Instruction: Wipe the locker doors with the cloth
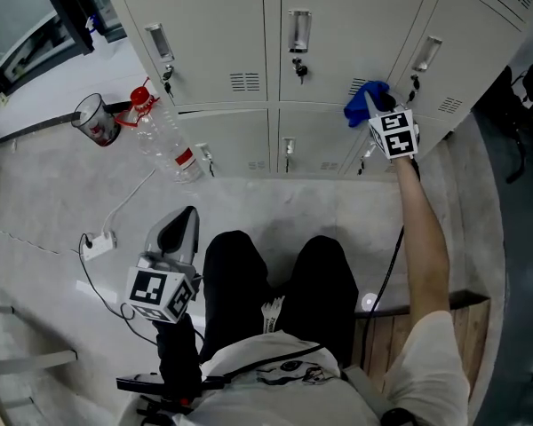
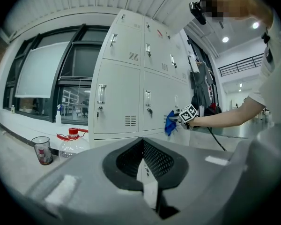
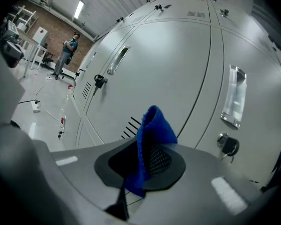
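A bank of pale grey lockers [image 1: 213,51] fills the top of the head view. My right gripper [image 1: 379,106] is held out at arm's length, shut on a blue cloth [image 1: 363,102] that lies against the middle locker door [image 1: 338,34] near its vent slots. In the right gripper view the blue cloth [image 3: 152,139] sticks up from between the jaws, close to the locker door [image 3: 178,74]. My left gripper [image 1: 185,223] hangs low by my left leg, shut with nothing in it. From the left gripper view the lockers [image 2: 131,93] and the blue cloth [image 2: 170,125] show far off.
A clear plastic bottle with a red cap [image 1: 164,136] and a cup [image 1: 96,119] stand on the floor left of the lockers. A white power strip [image 1: 98,243] with cable lies on the floor. Keys hang in the locker locks [image 1: 299,67]. A person stands far off [image 3: 65,55].
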The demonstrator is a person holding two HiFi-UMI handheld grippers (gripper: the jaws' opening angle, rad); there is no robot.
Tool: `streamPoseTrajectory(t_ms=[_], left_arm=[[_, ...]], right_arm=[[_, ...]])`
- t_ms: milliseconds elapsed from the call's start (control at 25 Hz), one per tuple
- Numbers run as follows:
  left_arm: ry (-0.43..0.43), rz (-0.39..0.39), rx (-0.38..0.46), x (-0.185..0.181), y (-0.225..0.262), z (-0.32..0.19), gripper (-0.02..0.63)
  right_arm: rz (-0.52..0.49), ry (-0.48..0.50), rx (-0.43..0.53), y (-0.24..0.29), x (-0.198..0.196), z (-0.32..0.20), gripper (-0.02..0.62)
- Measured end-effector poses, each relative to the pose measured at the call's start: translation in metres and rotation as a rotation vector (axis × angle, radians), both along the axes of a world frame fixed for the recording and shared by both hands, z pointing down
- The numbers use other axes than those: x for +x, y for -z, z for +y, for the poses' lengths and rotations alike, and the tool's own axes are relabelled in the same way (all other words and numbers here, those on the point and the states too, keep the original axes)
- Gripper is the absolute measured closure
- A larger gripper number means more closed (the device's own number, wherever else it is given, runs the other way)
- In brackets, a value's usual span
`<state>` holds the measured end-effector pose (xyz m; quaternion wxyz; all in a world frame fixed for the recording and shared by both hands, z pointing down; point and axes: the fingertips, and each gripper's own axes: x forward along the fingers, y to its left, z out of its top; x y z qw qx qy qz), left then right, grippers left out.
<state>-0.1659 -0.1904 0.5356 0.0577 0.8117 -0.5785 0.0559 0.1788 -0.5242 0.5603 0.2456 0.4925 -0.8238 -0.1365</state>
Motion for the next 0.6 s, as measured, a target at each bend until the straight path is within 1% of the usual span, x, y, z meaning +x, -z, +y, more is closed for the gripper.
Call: streamPoseTrajectory(t_ms=[120, 280, 440, 520, 600], left_arm=[[-0.001, 0.003, -0.006, 0.002, -0.004, -0.002, 0.609], [-0.01, 0.008, -0.033, 0.006, -0.018, -0.006, 0.609], [-0.032, 0.011, -0.078, 0.016, -0.029, -0.013, 0.609], [-0.047, 0.01, -0.104, 0.026, -0.022, -0.02, 0.609], [-0.081, 0.004, -0.129, 0.038, 0.001, -0.026, 0.609]], right_arm=[[-0.005, -0.014, -0.003, -0.001, 0.013, 0.0, 0.566], [-0.047, -0.019, 0.002, 0.0, 0.014, 0.006, 0.566], [-0.146, 0.012, 0.014, 0.004, 0.0, 0.027, 0.566], [-0.185, 0.03, -0.009, 0.004, -0.01, 0.039, 0.566], [-0.218, 0.052, -0.058, 0.007, -0.025, 0.051, 0.566]])
